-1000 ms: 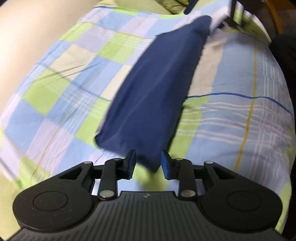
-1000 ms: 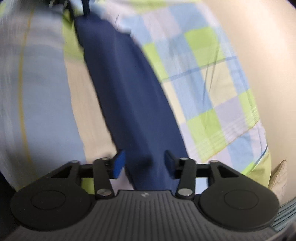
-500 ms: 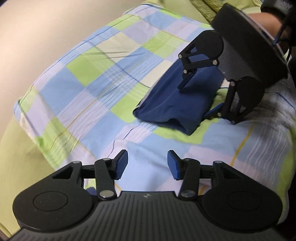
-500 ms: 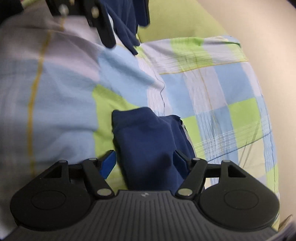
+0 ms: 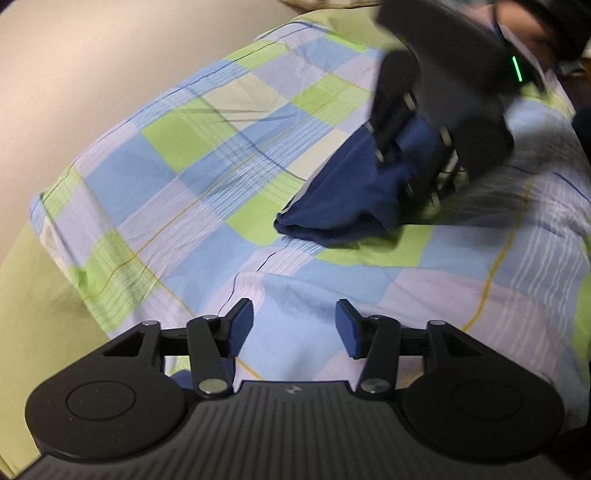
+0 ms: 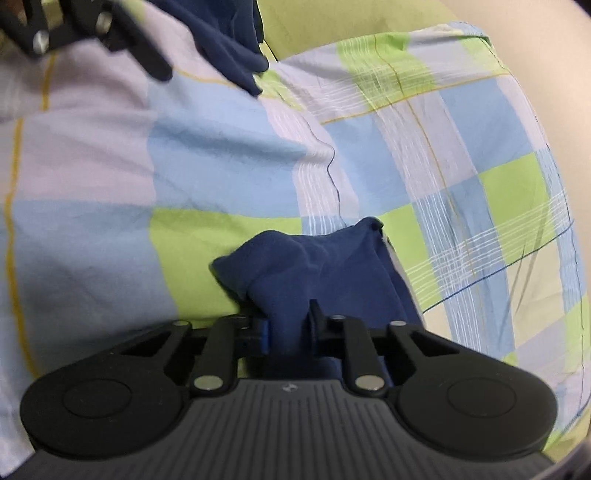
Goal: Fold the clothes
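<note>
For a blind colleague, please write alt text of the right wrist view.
The right gripper is shut on a bunched navy garment lying on a checked blue, green and lilac bedsheet. At top left, blurred, part of the left gripper shows near more navy cloth.

Both tools are black plastic. The left gripper [image 5: 294,326] has blue pads [image 5: 240,325], silver screws, ribbed housing and two round discs. The right gripper [image 6: 289,328] looks the same; a green light strip [image 5: 516,69] glows on its body.
</note>
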